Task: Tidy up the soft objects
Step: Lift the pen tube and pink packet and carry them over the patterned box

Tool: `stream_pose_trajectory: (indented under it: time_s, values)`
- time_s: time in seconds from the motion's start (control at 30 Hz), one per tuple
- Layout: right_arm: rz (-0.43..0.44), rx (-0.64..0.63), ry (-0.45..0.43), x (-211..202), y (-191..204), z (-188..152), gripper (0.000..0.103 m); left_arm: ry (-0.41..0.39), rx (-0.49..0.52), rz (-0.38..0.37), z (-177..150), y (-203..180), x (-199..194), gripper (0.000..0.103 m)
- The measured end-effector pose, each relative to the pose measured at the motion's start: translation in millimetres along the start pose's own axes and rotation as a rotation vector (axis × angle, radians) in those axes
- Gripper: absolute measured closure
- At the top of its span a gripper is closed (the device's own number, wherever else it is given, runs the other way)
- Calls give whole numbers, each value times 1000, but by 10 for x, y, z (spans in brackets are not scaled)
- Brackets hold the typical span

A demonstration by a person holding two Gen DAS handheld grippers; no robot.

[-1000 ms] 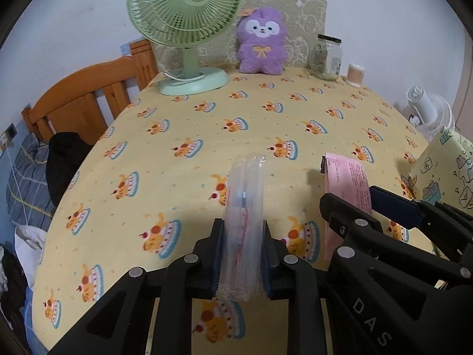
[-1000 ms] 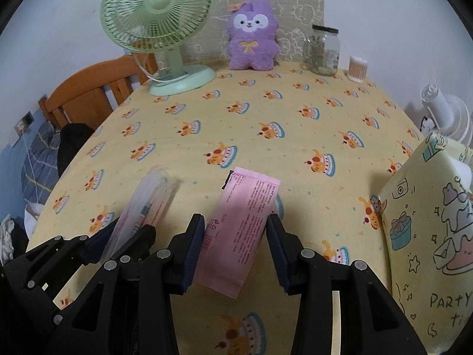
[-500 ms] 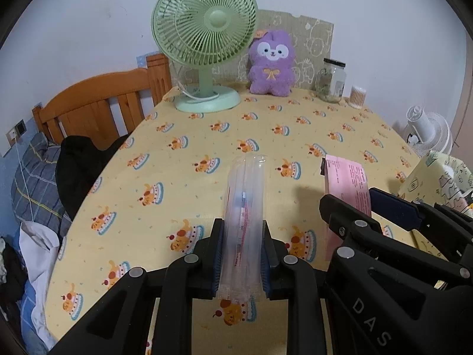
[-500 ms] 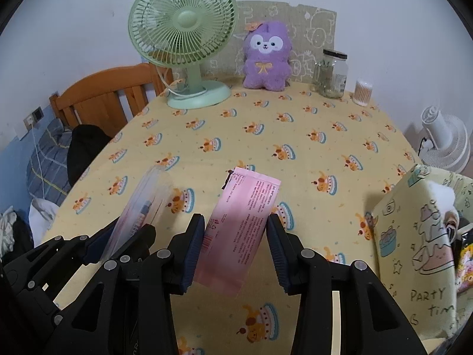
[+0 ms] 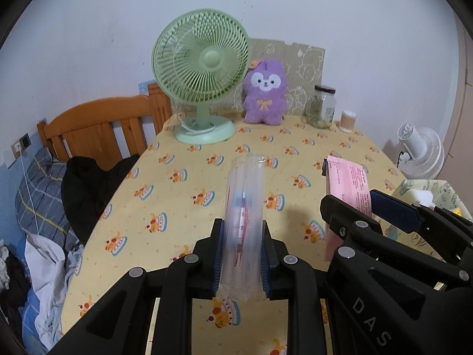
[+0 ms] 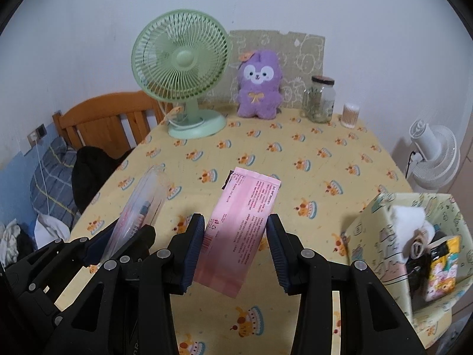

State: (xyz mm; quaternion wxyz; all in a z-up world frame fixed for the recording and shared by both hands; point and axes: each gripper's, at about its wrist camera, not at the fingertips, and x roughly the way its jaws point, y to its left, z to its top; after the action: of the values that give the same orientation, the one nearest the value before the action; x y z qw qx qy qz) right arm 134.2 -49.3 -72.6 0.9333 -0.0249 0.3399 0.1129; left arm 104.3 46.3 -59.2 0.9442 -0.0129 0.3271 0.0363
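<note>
Our left gripper (image 5: 241,254) is clamped on the clear packet (image 5: 244,222), our right gripper (image 6: 236,245) on the pink packet (image 6: 241,227); both packets point lengthwise toward the green fan (image 5: 201,62). Only the right view shows inside the patterned box (image 6: 381,236) (right of the fan).

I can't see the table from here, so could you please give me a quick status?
Left gripper shut on clear plastic packet. Right gripper shut on pink packet. Both above tablecloth. Patterned box unobstructed.

A plain white wall (image 5: 340,14) backs a wooden bed frame (image 5: 97,127) and white floor fan (image 6: 434,156).
</note>
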Motion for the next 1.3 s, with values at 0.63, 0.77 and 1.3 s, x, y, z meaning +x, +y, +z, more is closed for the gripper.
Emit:
stream_pose_trajectory:
  time_s: [0.63, 0.77, 1.3]
  values:
    - [13, 2, -113, -503, -244, 228, 56, -104, 23, 8, 263, -276, -390, 83]
    - [6, 2, -128, -572, -328, 248, 56, -115, 24, 0, 285, -344, -413, 83]
    - [-47, 9, -159, -719, -798, 243, 56, -139, 43, -56, 332, -853, -420, 83]
